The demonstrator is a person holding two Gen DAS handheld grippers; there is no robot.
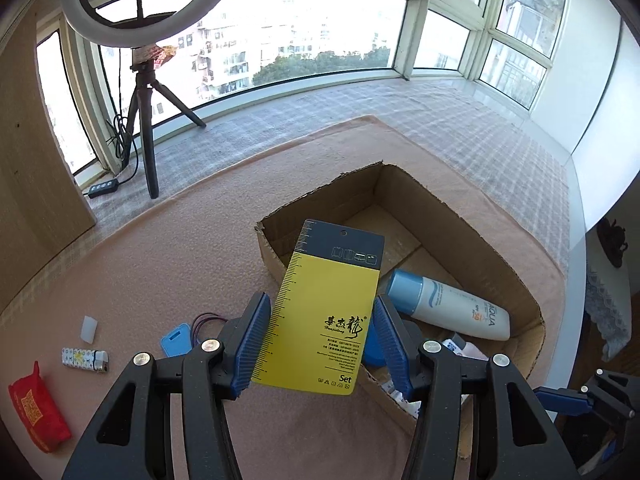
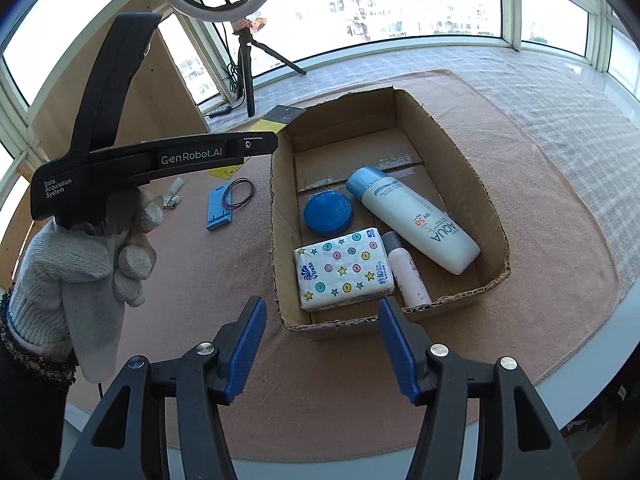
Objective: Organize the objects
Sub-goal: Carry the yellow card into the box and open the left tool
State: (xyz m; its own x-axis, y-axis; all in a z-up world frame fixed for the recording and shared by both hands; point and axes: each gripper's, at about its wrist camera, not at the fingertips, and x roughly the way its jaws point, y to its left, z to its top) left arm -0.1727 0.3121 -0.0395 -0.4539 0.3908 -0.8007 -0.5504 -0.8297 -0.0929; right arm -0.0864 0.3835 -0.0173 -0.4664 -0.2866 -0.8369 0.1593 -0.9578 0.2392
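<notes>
A: So, where is the card (image 1: 326, 320) right now?

B: Pinched between the two blue pads of the left gripper (image 1: 320, 340), lifted off the mat (image 1: 160, 264). The pads sit on its two long edges, near the yellow lower half. From the right wrist view only its dark top corner shows, poking out past the left tool just above the box's near-left corner.

A: And which way does it point?

B: Its long axis runs forward, along the fingers, leaning a little to the right. The dark end with the hanging hole leads, and the printed face is turned up toward the camera.

A: What does the drop depend on?

B: I'd say the box (image 1: 460, 216) lies ahead and to the right of the card. The dark end already overhangs the near wall, while the yellow end is over the mat, outside. So the card likely needs to travel further along its own length.

A: The other gripper?

B: The right gripper (image 2: 322, 346) is spread wide and empty, hovering in front of the box's short wall. The left is clearly nearer.
</notes>
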